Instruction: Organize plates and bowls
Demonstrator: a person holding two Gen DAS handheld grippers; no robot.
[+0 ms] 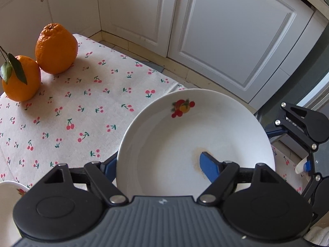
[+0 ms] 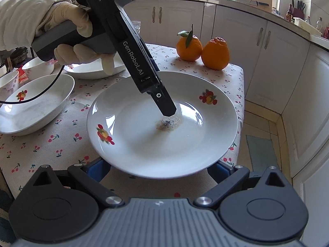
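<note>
left wrist view
plate: a deep white plate (image 1: pixel 185 135) with one fruit motif showing, in front of the camera and over the near right part of the counter (image 1: pixel 82 107), which wears a cherry-print cloth
left gripper (image 1: pixel 158 160): jaws gripping the plate; the right blue finger (image 1: pixel 207 164) lies on the plate's upper face at a brownish stain (image 1: pixel 195 154), and the left finger is hidden behind the rim
right gripper (image 1: pixel 287 150): seen from the side at the frame's right edge, just beside the plate's rim
oranges: two, touching, at the far left of the cloth; the knobbly one (image 1: pixel 56 48) stands behind the leafy one (image 1: pixel 20 78)
only here: white cabinet doors (image 1: pixel 226 30) fill the background

right wrist view
plate: two fruit motifs show, and the stain sits near the middle with dark specks
left gripper: comes down from the upper left, held by a gloved hand (image 2: pixel 41 20); one black finger (image 2: pixel 168 109) ends at the stain
right gripper: jaws open wide, both tips hidden under the plate's near rim; whether they touch it i cannot tell
only here: an oval white dish (image 2: pixel 35 107) left of the plate, a second dish (image 2: pixel 90 72) behind it, two small bowls (image 2: pixel 38 65) (image 2: pixel 8 82) at the far left, and a black cable (image 2: pixel 41 94) crossing the oval dish
</note>
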